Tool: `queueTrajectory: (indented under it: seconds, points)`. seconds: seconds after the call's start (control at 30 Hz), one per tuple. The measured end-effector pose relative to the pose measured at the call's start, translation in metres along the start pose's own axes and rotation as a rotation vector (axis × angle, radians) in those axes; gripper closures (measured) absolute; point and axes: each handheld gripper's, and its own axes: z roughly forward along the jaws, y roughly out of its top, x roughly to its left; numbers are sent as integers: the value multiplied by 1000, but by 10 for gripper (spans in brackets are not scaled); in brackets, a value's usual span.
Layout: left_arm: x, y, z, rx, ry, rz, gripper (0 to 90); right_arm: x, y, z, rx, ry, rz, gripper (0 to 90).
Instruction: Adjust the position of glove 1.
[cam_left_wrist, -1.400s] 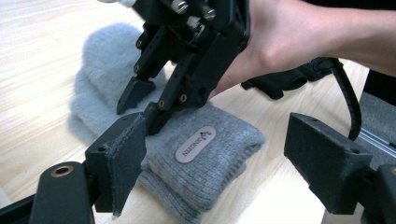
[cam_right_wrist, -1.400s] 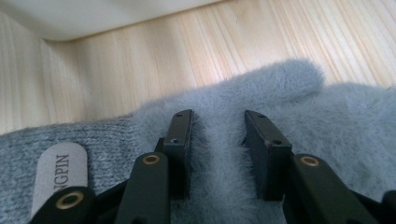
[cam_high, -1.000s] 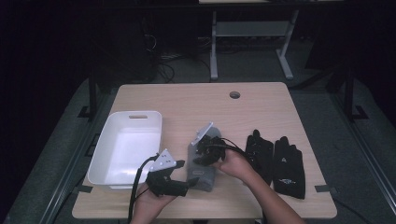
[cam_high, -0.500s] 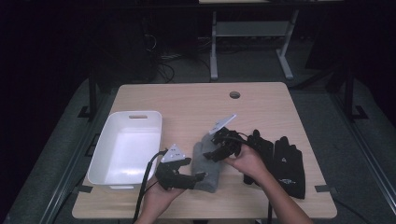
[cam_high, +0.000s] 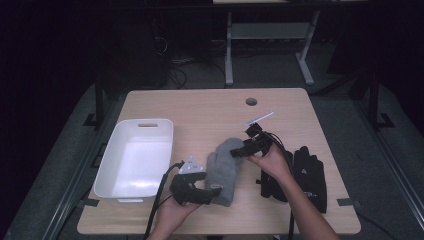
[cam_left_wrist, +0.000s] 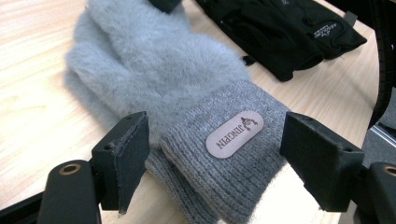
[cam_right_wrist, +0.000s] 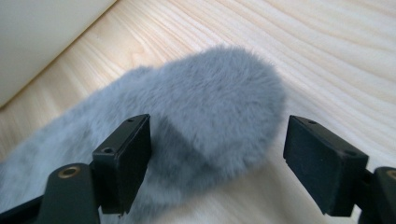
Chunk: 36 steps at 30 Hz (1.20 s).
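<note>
Mitten now lies flat on table; right tool has just opened, empty; left tool gapes around cuff, not gripping

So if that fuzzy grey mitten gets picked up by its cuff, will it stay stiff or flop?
The grey mitten would probably flop: it is soft knit and lies flat on the table. It likely weighs little. Its fuzzy pile should grip rather than slip.
</note>
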Motion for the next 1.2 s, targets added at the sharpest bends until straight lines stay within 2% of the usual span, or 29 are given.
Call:
queueTrajectory:
  seconds: [0.17,0.27,0.43,0.5,0.6,0.73,0.83,0.93,1.03,1.07,1.1,1.2]
  points:
    - [0,0,2,20,1,0,236,-3,3,13,22,17,44,218]
    - [1,-1,4,31,2,2,236,-5,3,20,44,21,53,222]
    - [3,-2,6,51,-7,0,235,-8,1,30,63,49,67,285]
    - [3,-2,6,42,-10,-10,235,-9,0,32,69,69,82,339]
    - [5,-2,3,31,-20,-23,234,-10,-2,33,62,142,90,507]
    - [6,-1,1,26,-23,-32,233,-13,-4,32,47,191,119,636]
    - [6,0,0,22,-23,-39,229,-12,-4,29,35,190,105,693]
    - [6,1,-2,19,-25,-47,227,-9,-4,24,28,174,80,706]
    - [8,3,-2,17,-31,-78,227,-8,-5,16,21,158,45,712]
    - [8,3,-2,16,-37,-97,227,-8,-6,14,16,157,44,713]
    - [9,4,-2,13,-39,-97,227,-9,-7,11,15,152,39,713]
    - [10,7,1,18,-41,-129,226,-11,-13,3,7,135,20,716]
